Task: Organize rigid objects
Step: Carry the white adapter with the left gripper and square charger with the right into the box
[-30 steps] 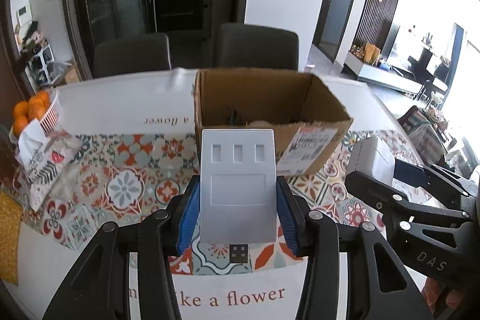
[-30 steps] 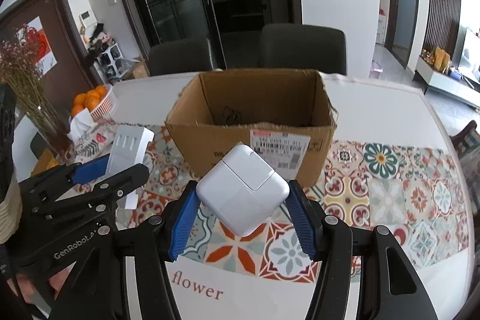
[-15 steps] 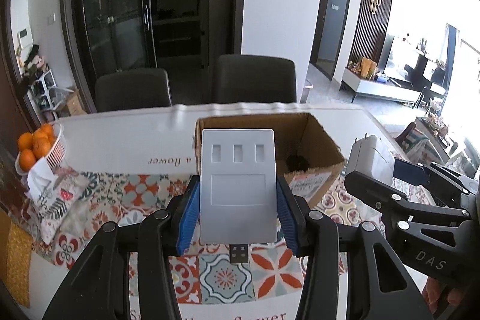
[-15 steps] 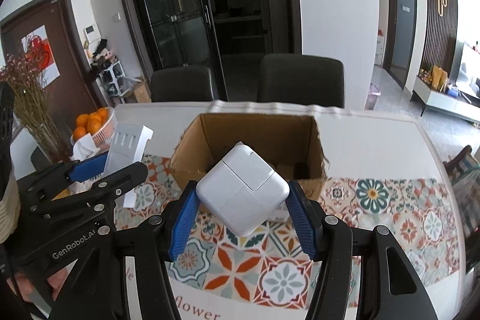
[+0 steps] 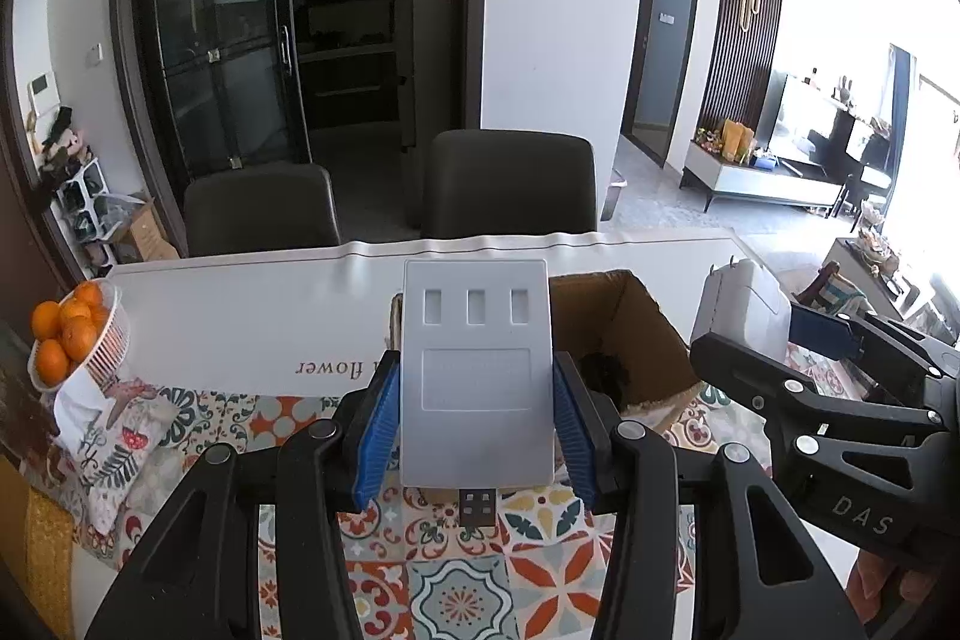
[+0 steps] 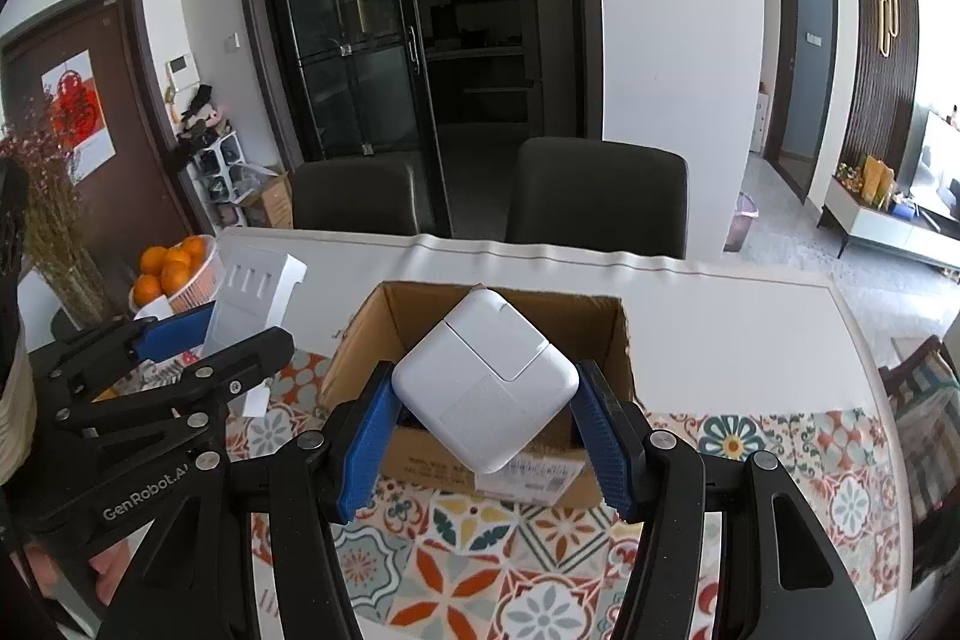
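Cardboard box (image 6: 606,340) with dark clutter; fingers (image 5: 570,430) clamping USB hub (image 5: 477,370), white charger (image 6: 483,379).

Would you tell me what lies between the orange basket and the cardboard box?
The left gripper holding the USB hub, seen in the right wrist view between basket and box.

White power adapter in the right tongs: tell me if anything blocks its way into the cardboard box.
Nothing visible does. The white power adapter is clamped in the right tongs, just before the cardboard box, whose top is open. The left tongs, holding the USB hub, stand off to the left.
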Demonstrator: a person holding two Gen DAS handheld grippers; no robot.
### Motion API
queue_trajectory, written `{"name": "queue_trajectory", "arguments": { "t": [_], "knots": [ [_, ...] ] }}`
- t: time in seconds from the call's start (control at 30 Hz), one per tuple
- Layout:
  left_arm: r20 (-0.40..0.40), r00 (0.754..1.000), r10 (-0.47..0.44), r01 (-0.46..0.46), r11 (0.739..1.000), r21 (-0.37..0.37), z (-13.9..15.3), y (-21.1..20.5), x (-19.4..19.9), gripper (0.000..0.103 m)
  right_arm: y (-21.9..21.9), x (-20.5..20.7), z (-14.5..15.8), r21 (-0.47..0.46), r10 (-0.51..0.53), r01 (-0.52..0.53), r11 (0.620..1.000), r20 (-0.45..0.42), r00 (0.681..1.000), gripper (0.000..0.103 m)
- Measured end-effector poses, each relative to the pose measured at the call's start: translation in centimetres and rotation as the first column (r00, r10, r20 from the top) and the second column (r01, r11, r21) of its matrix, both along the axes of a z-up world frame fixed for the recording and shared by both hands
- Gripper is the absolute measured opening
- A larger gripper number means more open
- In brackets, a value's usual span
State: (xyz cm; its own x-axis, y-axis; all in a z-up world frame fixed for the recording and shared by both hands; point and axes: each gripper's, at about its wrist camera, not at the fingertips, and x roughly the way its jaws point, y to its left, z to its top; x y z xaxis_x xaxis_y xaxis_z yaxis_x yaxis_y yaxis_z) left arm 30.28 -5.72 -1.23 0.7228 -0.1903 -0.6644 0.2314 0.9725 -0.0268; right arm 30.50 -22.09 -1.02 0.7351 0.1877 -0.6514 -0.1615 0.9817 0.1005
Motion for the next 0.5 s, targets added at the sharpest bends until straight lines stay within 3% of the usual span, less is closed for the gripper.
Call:
{"name": "queue_trajectory", "arguments": {
  "t": [0.5],
  "knots": [
    [-0.088,0.996,0.012,-0.009,0.999,0.041,-1.8,-1.2,6.8,0.047,-0.5,6.6,-1.5,-0.033,0.0,-0.003,0.999,-0.098,0.995,0.059]
  ]
}}
